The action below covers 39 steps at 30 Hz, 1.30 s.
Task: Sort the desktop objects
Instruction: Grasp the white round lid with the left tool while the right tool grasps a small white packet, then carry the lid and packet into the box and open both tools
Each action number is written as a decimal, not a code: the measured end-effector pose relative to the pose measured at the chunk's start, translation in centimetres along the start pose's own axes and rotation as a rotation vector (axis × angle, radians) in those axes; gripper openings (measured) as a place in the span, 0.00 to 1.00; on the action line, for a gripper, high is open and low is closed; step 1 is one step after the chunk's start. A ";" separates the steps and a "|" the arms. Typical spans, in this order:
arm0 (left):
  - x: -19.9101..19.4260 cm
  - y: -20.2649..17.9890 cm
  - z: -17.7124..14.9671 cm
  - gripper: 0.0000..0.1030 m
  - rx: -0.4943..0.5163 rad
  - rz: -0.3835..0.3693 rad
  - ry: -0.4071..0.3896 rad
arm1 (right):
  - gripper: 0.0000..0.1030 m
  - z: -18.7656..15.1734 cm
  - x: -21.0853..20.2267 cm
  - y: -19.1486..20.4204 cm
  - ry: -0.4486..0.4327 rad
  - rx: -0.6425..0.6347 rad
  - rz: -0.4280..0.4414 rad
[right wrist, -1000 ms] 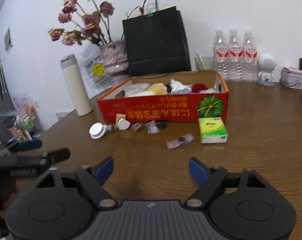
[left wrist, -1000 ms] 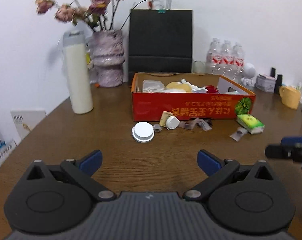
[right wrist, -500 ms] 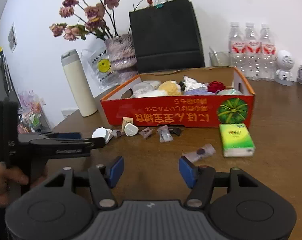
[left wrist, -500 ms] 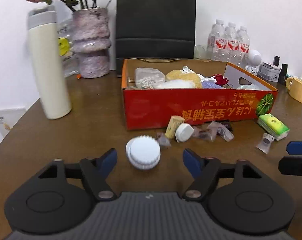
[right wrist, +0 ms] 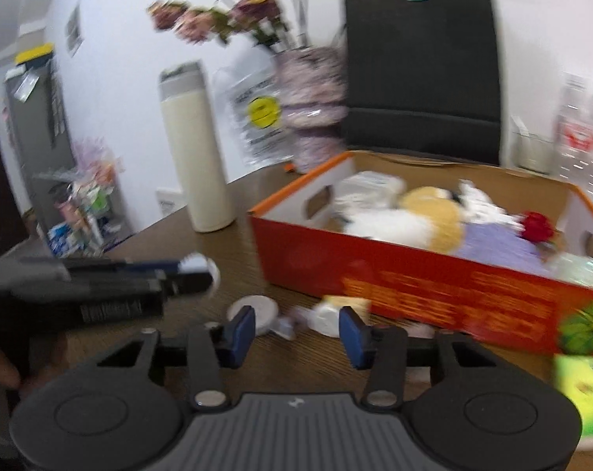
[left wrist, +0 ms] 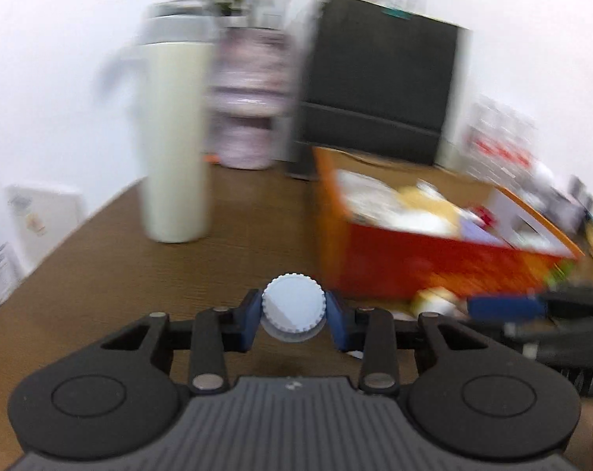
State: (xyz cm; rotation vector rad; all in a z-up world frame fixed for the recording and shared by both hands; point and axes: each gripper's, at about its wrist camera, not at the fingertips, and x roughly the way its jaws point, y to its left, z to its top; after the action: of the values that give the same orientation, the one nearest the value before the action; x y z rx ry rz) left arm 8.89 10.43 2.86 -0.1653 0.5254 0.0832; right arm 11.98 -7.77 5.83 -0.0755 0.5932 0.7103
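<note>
Left hand-held gripper closes around white ribbed cap (pads touching).

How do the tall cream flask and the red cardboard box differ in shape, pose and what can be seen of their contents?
The cream flask is a tall, narrow cylinder standing upright; the red cardboard box is low, wide and rectangular. The flask has a grey cap on top, so nothing inside shows; the box is open-topped and holds white, yellow, purple and red items. The flask is plain; the box carries orange print and a green picture. Both rest on the brown wooden table.
</note>
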 end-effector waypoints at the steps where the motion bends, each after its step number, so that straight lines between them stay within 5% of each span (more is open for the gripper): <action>1: 0.2 0.9 0.1 0.36 -0.040 0.019 0.006 | 0.38 0.1 0.8 0.6 0.004 -0.013 0.005; 5: 0.6 2.5 0.4 0.36 -0.117 0.012 0.033 | 0.26 0.5 3.8 1.9 0.030 -0.032 -0.005; 11: 0.0 1.9 0.4 0.36 -0.081 -0.028 0.017 | 0.20 0.1 4.4 -0.2 0.074 0.089 -0.048; 17: 0.0 1.0 0.0 0.36 -0.038 -0.029 0.021 | 0.21 0.0 5.2 1.3 0.090 -0.025 -0.138; 24: 0.4 0.8 -0.2 0.36 -0.017 -0.021 0.033 | 0.16 0.3 5.6 1.7 0.087 -0.035 -0.131; 31: -0.1 -0.3 -0.6 0.35 0.008 -0.062 0.041 | 0.15 -1.9 -1.4 2.0 0.069 0.013 -0.118; 39: -6.3 -7.1 -5.3 0.35 0.083 -0.157 0.016 | 0.15 -7.5 -11.3 -2.1 0.011 0.122 -0.276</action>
State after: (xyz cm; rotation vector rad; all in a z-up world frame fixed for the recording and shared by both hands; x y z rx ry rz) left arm 1.70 2.27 2.53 -0.1260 0.5290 -0.0925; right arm 2.87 -18.01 5.33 -0.0465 0.6209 0.4050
